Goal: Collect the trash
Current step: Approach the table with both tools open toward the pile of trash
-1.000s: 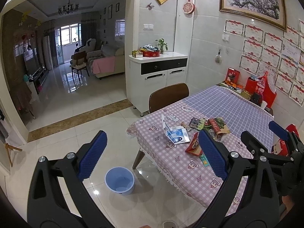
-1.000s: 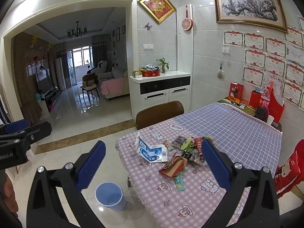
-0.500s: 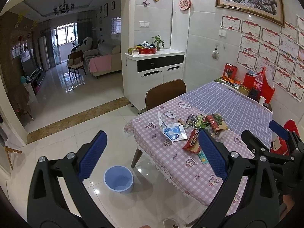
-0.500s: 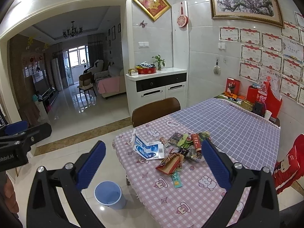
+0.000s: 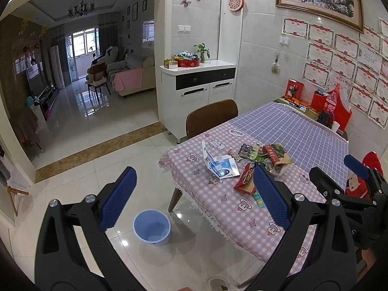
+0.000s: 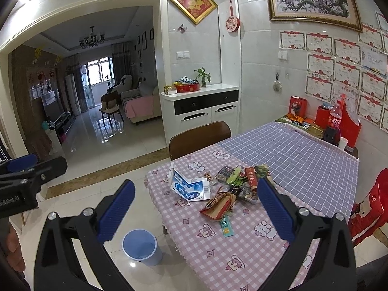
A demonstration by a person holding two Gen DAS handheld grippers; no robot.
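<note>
A heap of trash lies on the pink checked tablecloth point(image 6: 218, 249): an open white and blue carton point(image 5: 222, 167) point(image 6: 188, 188), a red packet point(image 5: 245, 181) point(image 6: 217, 205), green and red wrappers point(image 5: 274, 152) point(image 6: 245, 175) and a small teal packet point(image 6: 226, 225). A blue bin point(image 5: 151, 226) point(image 6: 140, 246) stands on the floor by the table's left side. My left gripper point(image 5: 194, 198) is open and empty, held above the floor short of the table. My right gripper point(image 6: 194, 208) is open and empty, short of the heap.
A brown chair point(image 6: 200, 137) is tucked at the table's far side. A white cabinet point(image 6: 201, 106) stands behind it. Red boxes and a cola bottle point(image 6: 335, 118) sit at the table's far end by the wall. A red garment point(image 6: 371, 206) hangs at right.
Both grippers have drifted a little; the table and trash sit slightly further left and lower in the views. Both stay open and empty.
</note>
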